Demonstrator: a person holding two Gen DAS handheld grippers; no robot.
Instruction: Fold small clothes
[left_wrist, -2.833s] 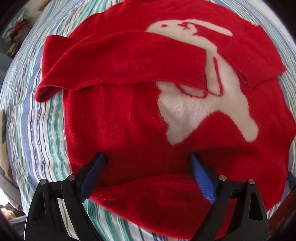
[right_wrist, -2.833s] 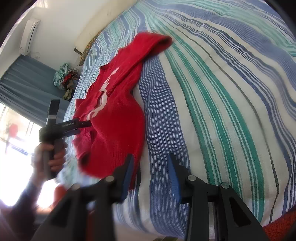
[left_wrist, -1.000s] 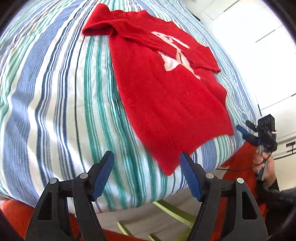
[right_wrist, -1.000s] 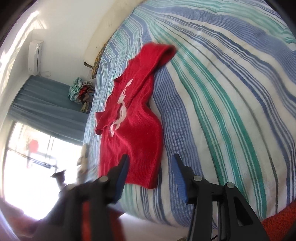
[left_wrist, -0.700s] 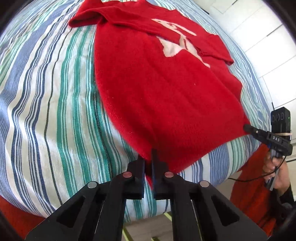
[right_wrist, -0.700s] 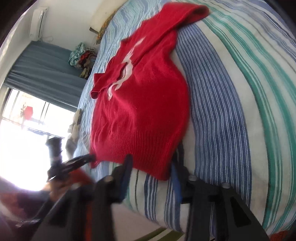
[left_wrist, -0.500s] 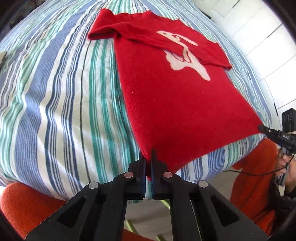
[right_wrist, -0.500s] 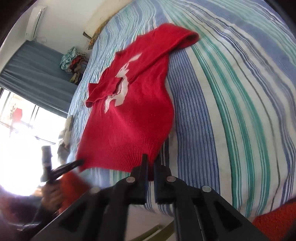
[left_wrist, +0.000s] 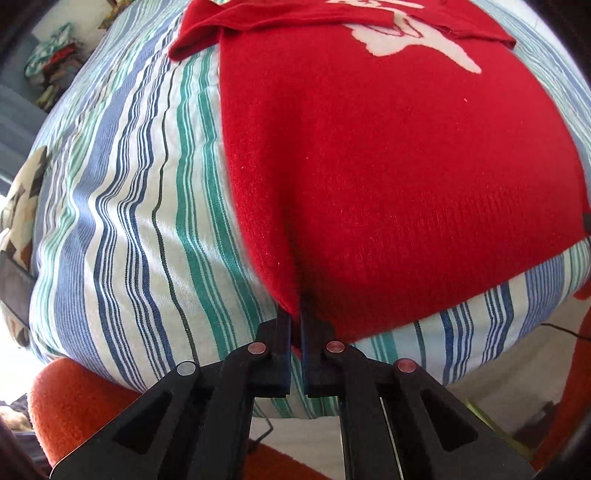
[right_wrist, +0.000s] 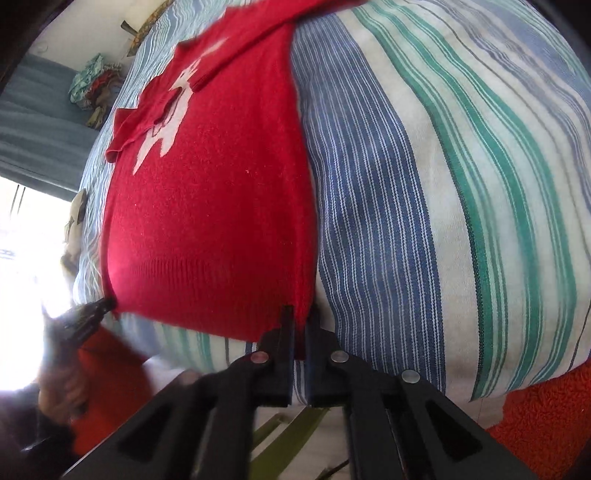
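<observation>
A red knit sweater (left_wrist: 388, 166) with a white animal figure lies face up on the striped bed, both sleeves folded across its chest. My left gripper (left_wrist: 296, 321) is shut on the hem's left corner. My right gripper (right_wrist: 300, 317) is shut on the hem's right corner of the sweater (right_wrist: 207, 221). The hem is stretched taut between them at the bed's near edge. The left gripper (right_wrist: 105, 304) also shows at the left of the right wrist view.
The bed cover (left_wrist: 122, 206) has blue, green and white stripes and drops off at its near edge. An orange fuzzy surface (left_wrist: 74, 402) lies below. A pile of clothes (right_wrist: 94, 88) sits far back by a grey curtain.
Both grippers went from open to shut on the sweater's hem corners. The hem has since been pulled taut toward the bed's near edge, and the views have drawn closer.
</observation>
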